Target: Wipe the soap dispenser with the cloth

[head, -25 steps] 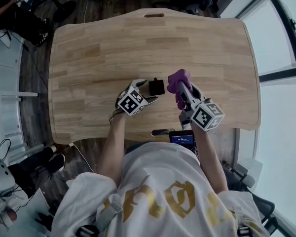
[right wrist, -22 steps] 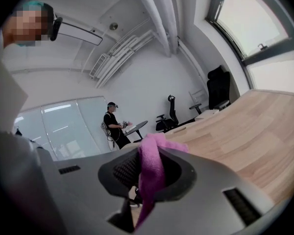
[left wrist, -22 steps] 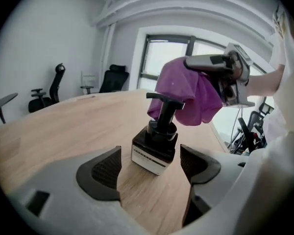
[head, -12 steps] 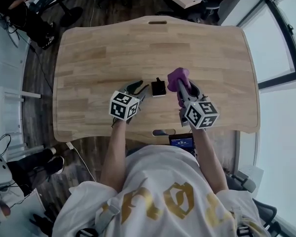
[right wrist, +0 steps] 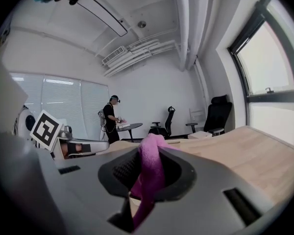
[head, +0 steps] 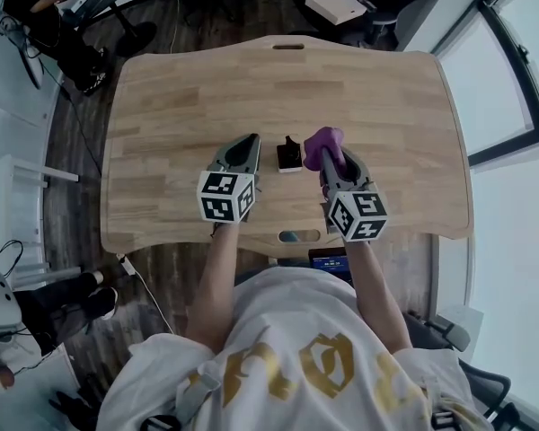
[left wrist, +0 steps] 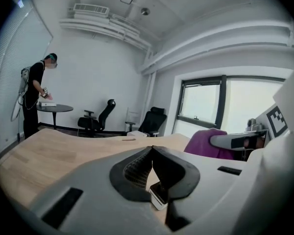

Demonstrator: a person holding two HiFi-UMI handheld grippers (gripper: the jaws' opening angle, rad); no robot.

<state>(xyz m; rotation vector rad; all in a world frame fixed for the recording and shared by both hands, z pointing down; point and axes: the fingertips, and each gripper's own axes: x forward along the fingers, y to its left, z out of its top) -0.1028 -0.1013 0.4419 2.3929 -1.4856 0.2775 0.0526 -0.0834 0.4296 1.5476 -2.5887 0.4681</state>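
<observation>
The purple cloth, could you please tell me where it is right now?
In the head view the purple cloth is pinched in the right claw, right of the middle of the table and just right of the small dark soap dispenser.

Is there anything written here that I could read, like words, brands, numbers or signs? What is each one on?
No text in these pictures can be read.
Shirt: gold print, creased and partly out of view, not legible.
Small screen: blue glow, too small to read.
Left cube and right cube: black-and-white square patterns, no letters or digits.
Soap dispenser: plain black, no label visible.
</observation>
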